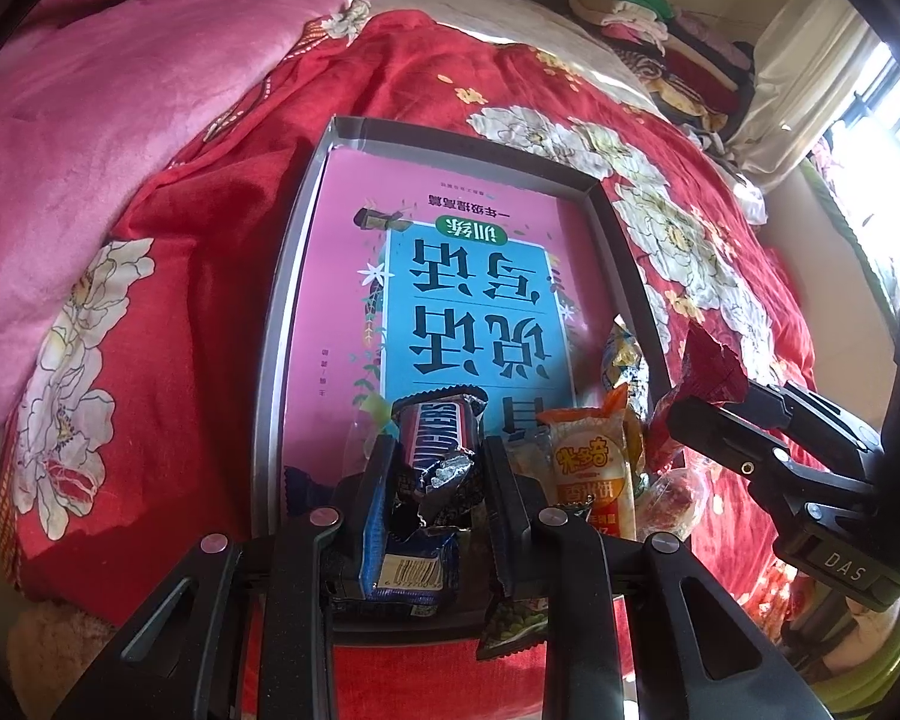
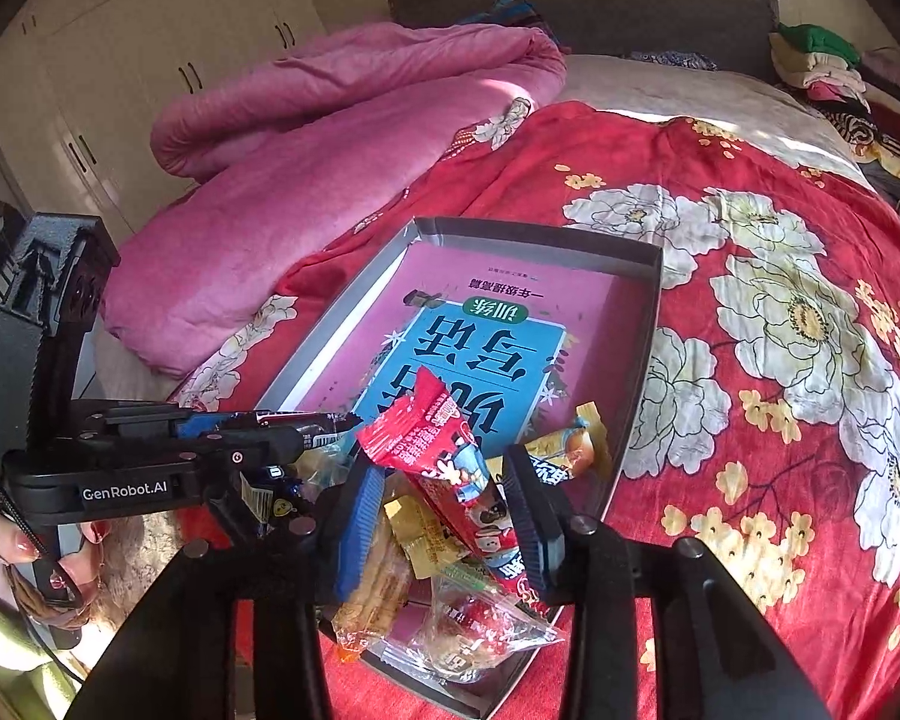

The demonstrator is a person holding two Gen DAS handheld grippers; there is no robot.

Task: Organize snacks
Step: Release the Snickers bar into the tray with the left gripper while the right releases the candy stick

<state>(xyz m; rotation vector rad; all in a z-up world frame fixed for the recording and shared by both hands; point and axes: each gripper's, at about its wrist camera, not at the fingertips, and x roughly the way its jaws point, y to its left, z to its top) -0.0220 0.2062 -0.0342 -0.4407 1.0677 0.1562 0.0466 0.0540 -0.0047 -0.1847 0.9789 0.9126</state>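
The left gripper (image 1: 432, 468) pinches a small Snickers bar (image 1: 441, 441) between its two fingers; the word "SNICKERS" is readable on the dark wrapper, and the torn silver end points toward the camera. Just under it lies a blue packet (image 1: 405, 567) with a barcode. To the right of this gripper stands an orange-and-white snack pack (image 1: 591, 468) with yellow Chinese characters.

The right gripper (image 2: 444, 492) is closed on a red snack packet (image 2: 444, 456) printed with cartoon figures and Chinese text, held above the near end of the tray. Below it, the right wrist view shows a gold wrapped candy (image 2: 423, 531), a clear bag with something red inside (image 2: 480, 630) and a pale wafer pack (image 2: 369, 591); these are mostly hidden in the left wrist view.

All snacks gather at the near end of a shallow grey box (image 1: 294, 276), which lies on a red floral bedcover (image 1: 168, 324). The bottom of the box is a pink book (image 1: 468, 294) with a blue panel and large Chinese characters, seen upside down.

Only the right wrist view shows the words "GenRobot.AI" on the other gripper's body and the person's fingers (image 2: 18, 546) with pink nails. Only the left wrist view shows "DAS" on the right gripper's body. A pink quilt (image 2: 306, 138) lies beyond the box on the left.
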